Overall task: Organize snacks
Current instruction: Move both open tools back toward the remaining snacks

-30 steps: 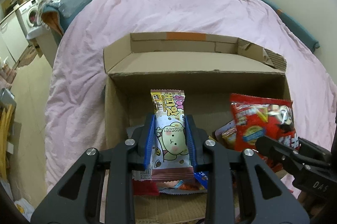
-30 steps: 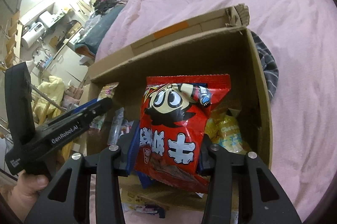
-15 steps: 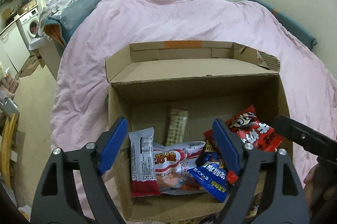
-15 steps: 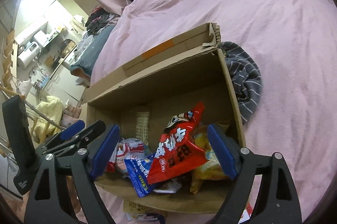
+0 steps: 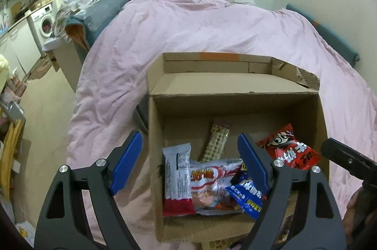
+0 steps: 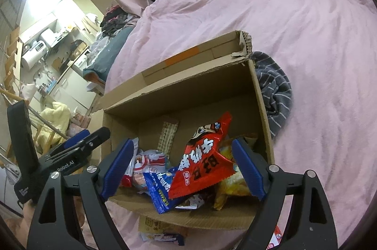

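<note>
Moved since the earlier frame: both packets are out of the jaws and lying in the cardboard box (image 5: 235, 97). A second ago the left gripper (image 5: 192, 163) was clamped on a pale cartoon-bear bar and the right gripper (image 6: 183, 167) on the red snack bag (image 6: 202, 160); now neither is gripping anything.

Left gripper: jaws are standing wide apart, empty, hanging above the near left part of the box, one blue pad outside the box wall and one over the contents.

Right gripper: jaws are likewise standing wide, empty, framing the red snack bag from above without pressing on it.

Red snack bag: leaning tilted against the right side of the pile inside the box, over a blue packet (image 6: 160, 188) and beside a yellow bag (image 6: 231, 186).

Slim patterned bar (image 5: 215, 141): leaning against the back wall of the box, probably the released one seen from behind.

Other contents: a white-and-red wrapper (image 5: 176, 177) and a white pouch (image 5: 209, 181) are lying at the near left.

Box: sitting on a pink bedcover (image 5: 188, 24), flaps open.

Step in hand: the drop-off is finishing, with both hands drawing back from the box.

Next move, as judged: more packets are lying on the cover below the near edge of the box (image 6: 162, 235), so each gripper is needing to swing down there and close on a fresh packet.
</note>
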Available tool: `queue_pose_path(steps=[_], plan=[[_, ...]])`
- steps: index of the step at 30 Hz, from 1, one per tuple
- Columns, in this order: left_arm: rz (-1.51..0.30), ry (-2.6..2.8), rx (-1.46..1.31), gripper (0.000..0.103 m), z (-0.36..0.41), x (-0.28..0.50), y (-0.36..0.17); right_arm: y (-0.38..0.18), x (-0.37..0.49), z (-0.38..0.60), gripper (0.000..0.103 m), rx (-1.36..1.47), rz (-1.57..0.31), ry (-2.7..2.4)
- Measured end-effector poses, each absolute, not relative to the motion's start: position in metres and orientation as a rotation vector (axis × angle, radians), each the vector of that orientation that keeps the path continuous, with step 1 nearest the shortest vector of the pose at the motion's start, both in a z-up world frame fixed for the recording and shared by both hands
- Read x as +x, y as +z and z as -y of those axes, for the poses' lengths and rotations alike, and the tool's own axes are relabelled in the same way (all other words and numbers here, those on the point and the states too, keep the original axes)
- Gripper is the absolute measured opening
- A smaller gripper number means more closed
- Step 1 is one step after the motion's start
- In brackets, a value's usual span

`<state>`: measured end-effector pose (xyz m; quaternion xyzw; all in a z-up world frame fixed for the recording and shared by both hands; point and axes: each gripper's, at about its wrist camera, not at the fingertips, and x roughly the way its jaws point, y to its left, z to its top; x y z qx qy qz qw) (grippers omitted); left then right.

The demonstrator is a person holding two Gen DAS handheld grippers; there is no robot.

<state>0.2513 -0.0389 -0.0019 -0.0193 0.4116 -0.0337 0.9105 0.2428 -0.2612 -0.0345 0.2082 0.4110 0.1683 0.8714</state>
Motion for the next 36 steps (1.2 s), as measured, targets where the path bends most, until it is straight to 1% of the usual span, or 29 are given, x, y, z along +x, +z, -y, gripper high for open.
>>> queue_pose_path(steps=[6,10,13,22,28,36], plan=[[-0.863,-0.046,-0.089,0.081,0.022,0.233,0.005,-0.026,0.222,0.266,0.088,0.448,-0.865,0.353],[-0.847,-0.040,-0.077,0.081,0.021,0.220,0.010,-0.017,0.210,0.267,0.088,0.453,-0.847,0.344],[-0.872,-0.054,-0.084,0.081,0.023,0.210,0.007,-0.017,0.204,0.267,0.088,0.455,-0.855,0.337],[-0.910,-0.055,-0.118,0.081,0.015,0.173,0.005,-0.022,0.173,0.271,0.088,0.500,-0.886,0.338],[-0.966,-0.075,-0.098,0.081,0.017,0.145,-0.005,-0.028,0.153,0.270,0.088,0.499,-0.917,0.340],[-0.990,-0.076,-0.077,0.081,0.022,0.117,-0.012,-0.040,0.130,0.270,0.088,0.506,-0.971,0.332]])
